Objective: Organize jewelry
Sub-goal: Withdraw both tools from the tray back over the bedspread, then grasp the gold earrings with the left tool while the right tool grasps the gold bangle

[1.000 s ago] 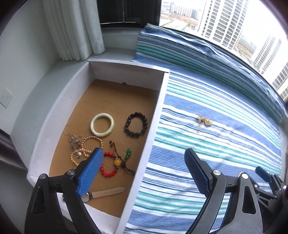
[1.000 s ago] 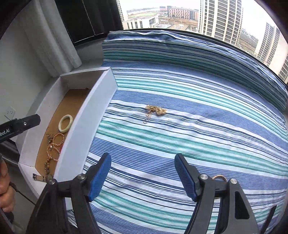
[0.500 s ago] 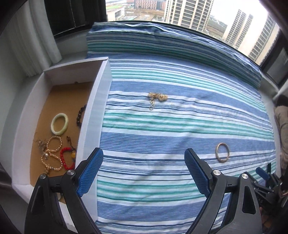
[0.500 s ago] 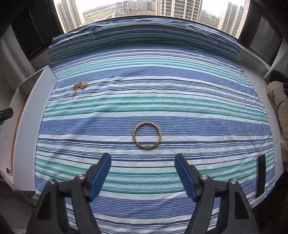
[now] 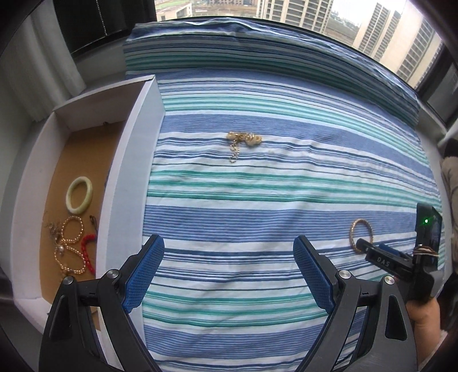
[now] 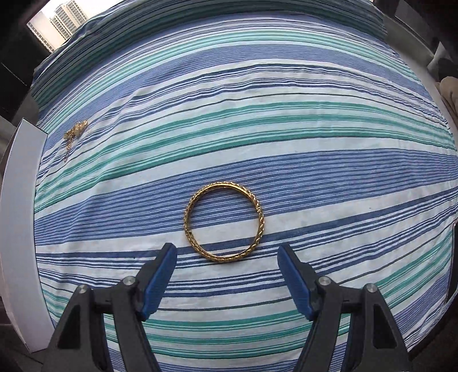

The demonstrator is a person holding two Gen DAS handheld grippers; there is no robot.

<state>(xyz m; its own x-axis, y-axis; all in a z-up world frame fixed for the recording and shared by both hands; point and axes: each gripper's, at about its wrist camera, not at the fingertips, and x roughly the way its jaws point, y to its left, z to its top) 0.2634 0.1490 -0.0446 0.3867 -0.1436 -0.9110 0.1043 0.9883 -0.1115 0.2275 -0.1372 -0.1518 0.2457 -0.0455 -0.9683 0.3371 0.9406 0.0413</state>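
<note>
A gold twisted bangle (image 6: pixel 224 221) lies flat on the striped cloth (image 6: pixel 257 128), just beyond my open right gripper (image 6: pixel 226 274), whose blue pads hold nothing. The same bangle (image 5: pixel 361 235) shows at the right of the left wrist view, with the right gripper (image 5: pixel 380 257) hovering at it. A gold chain bracelet (image 5: pixel 243 141) lies further back on the cloth, and appears small in the right wrist view as the chain bracelet (image 6: pixel 75 134). My left gripper (image 5: pixel 229 271) stands open above bare cloth. The white box (image 5: pixel 134 177) at left holds a jade bangle (image 5: pixel 79 195), pearl strands (image 5: pixel 70 243) and red beads (image 5: pixel 87 253).
The box wall (image 6: pixel 17 229) borders the cloth on the left. A window with high-rise buildings (image 5: pixel 315 17) runs behind the cushion. A person's hand (image 5: pixel 423 317) grips the right tool at the far right. A beige object (image 6: pixel 449 94) sits beyond the cloth's right edge.
Both grippers swung right, away from the box. The right one dropped closer to the gold bangle, which now looms large before its pads. Both stayed open.
</note>
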